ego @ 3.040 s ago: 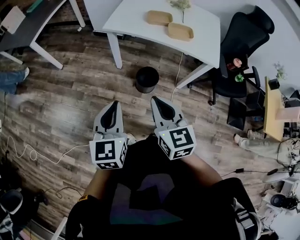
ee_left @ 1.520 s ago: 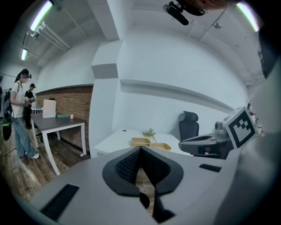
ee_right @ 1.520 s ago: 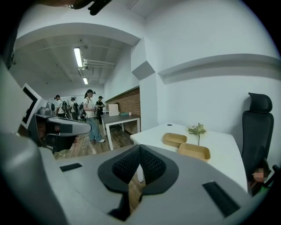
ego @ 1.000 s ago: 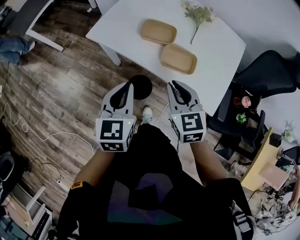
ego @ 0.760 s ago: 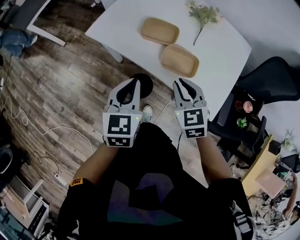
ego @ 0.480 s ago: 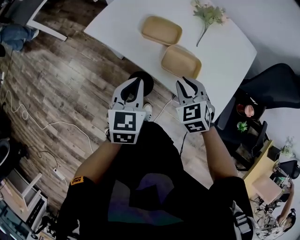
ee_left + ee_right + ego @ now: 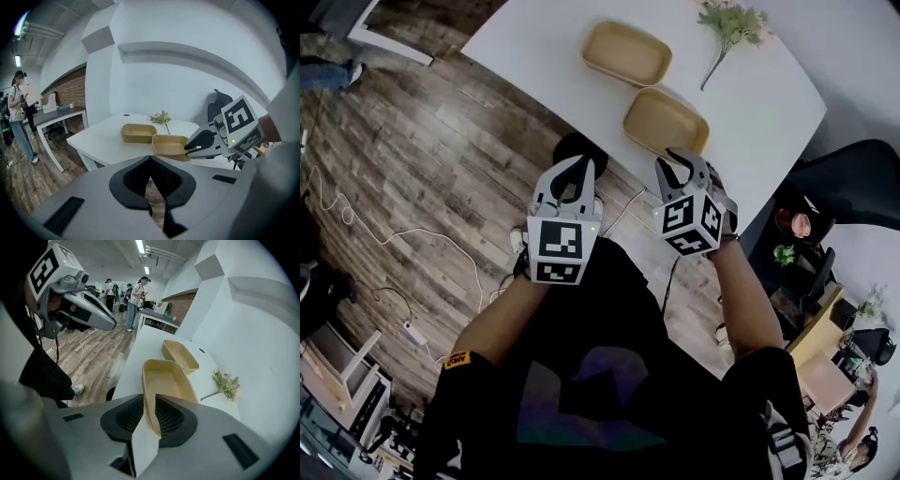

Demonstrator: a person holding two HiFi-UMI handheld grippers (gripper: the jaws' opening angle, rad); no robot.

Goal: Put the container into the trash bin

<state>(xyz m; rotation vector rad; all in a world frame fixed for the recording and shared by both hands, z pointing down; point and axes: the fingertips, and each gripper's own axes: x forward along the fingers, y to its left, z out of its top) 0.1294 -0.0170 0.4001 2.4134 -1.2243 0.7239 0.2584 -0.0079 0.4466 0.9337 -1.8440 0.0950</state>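
My right gripper [image 7: 150,404] is closed to a narrow gap on the near wall of the container [image 7: 164,378]: one jaw inside the rim, one outside, with the wall filling the gap. The container is tan and empty. It sits on the white table [image 7: 139,352], close to the table's near edge. A second container [image 7: 180,355] of the same kind lies just beyond it, and a flower sprig [image 7: 225,385] lies to its right. My left gripper [image 7: 150,161] has its jaws together and holds nothing. It hangs off the table, above the wooden floor [image 7: 412,169]. The black trash bin [image 7: 570,148] stands on the floor by the table's edge, partly covered by the left gripper in the head view
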